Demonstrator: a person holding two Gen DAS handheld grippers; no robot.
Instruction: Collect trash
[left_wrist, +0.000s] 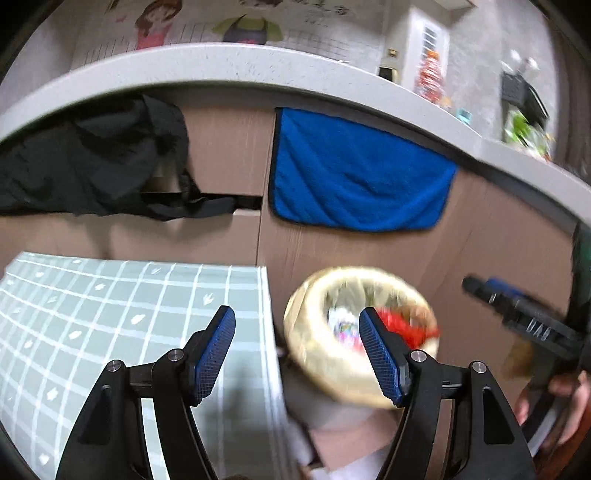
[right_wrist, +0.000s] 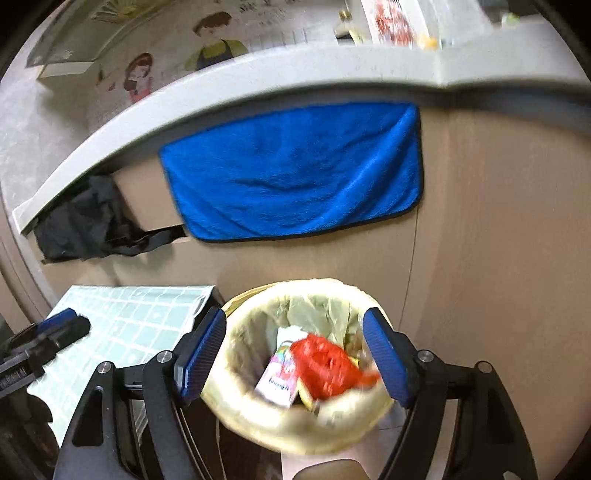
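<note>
Right gripper (right_wrist: 294, 356): jaws spread wide, nothing pinched, blue ribbed pads framing the round bin lined with a pale yellow bag (right_wrist: 258, 421) directly below. Left gripper (left_wrist: 297, 352): also spread and empty, hanging over the gap between the pale green checked tablecloth (left_wrist: 110, 314) on the left and the same bin on the right.

Inside the bin, resting on the liner: a crumpled red plastic wrapper (right_wrist: 325, 365) on top, with a white and pink printed carton (right_wrist: 279, 373) beside it to the left, and possibly a yellowish scrap beneath, though blur makes that hard to settle. Collected trash therefore sits in the bin, not in either claw.

Step in hand, judging by the empty jaws above the bin: drop done, back to the table for more. To do it well: lift clear of the liner rim before swinging left, keep the two grippers well apart so neither clips the other, and approach any next piece with jaws wide and low over the cloth. No remaining litter visible on the shown part of the table.

Farther out: a blue fleece towel (right_wrist: 295, 173) hanging on the beige cabinet front (right_wrist: 498, 221), a black crumpled cloth (right_wrist: 85, 221) draped far left under the grey speckled countertop (right_wrist: 258, 85).

Count: two grippers, one bin, one towel, one black cloth, two clear trash pieces.
</note>
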